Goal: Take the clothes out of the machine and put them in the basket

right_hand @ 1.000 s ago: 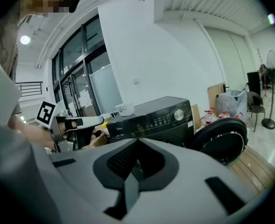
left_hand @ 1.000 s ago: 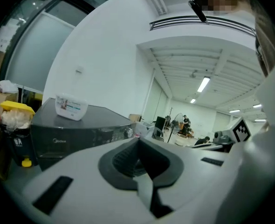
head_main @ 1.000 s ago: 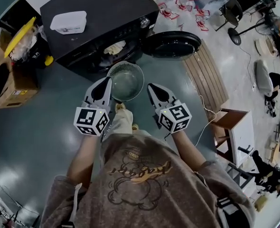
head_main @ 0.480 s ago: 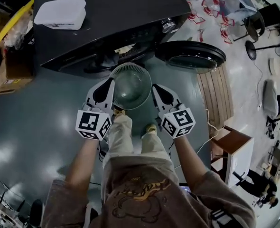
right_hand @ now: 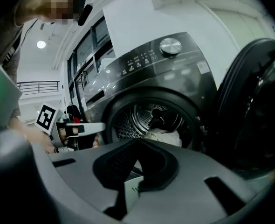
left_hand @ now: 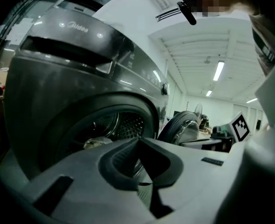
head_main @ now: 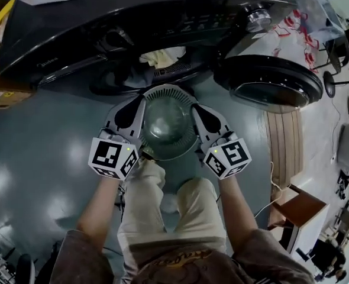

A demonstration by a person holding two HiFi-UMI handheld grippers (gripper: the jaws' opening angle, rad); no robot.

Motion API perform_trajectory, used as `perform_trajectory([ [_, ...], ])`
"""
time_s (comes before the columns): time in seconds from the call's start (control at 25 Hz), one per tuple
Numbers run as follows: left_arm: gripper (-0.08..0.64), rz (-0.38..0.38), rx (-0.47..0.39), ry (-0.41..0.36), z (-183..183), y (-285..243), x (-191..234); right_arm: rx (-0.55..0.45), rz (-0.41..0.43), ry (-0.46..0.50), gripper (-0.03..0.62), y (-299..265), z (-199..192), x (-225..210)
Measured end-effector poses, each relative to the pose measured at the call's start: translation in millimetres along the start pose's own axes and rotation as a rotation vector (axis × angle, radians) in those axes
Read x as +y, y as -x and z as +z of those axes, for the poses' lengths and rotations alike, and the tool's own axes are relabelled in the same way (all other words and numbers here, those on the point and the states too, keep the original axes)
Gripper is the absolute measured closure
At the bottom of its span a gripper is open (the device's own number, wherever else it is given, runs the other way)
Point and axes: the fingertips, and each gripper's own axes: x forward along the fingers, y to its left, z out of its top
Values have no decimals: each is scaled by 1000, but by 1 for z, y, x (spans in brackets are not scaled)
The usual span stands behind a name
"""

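Head view: pale clothes [head_main: 161, 57] inside drum of machine [head_main: 133, 16], far side, door [head_main: 269, 87] swung open at right. Just near of opening, empty basket [head_main: 165, 129], left gripper [head_main: 140, 98] and right gripper [head_main: 194, 107] clenched on rim at either side. Step in hand, seemingly: placing basket before drum. Next: set basket down, release both grips, reach in for clothes.

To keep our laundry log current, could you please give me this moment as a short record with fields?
Machine: front-loading washing machine, door swung open
Load: pale clothes inside, not yet removed
Basket: round laundry basket, empty, on the floor in front of the machine
Left gripper: jaws together, nothing held
Right gripper: jaws together, nothing held
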Motion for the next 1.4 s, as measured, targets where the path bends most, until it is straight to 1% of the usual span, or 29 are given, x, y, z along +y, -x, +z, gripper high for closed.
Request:
perform_trajectory([
  [0.12,554,-18,-14,-33,-30,-22,9,-31,-7,1,597,-21,-31,-23],
  [0.28,554,-38,3,-46,-69,-48,18,-44,-15,15,597,-43,-74,-46],
  [0.48,554,-38,-39,-85,-102,-65,19,-73,30,60,597,-55,-109,-54],
  [0.64,554,-40,-69,-84,-123,-68,14,-81,27,93,597,-56,-132,-64],
  [0.76,554,-38,-95,-77,-131,-65,10,-120,34,87,597,-55,-138,-69],
  [0.96,554,-9,-116,-103,-136,-62,6,-141,76,131,597,-50,-142,-62],
  [1.04,554,3,-122,-117,-134,-61,4,-155,89,137,597,-46,-138,-61],
  [1.2,554,37,-159,-141,-122,-57,8,-216,109,129,597,-39,-117,-62],
  [1.28,554,52,-166,-145,-123,-55,8,-239,120,133,597,-34,-112,-62],
  [1.4,554,59,-152,-150,-132,-56,2,-252,115,134,597,-25,-115,-65],
])
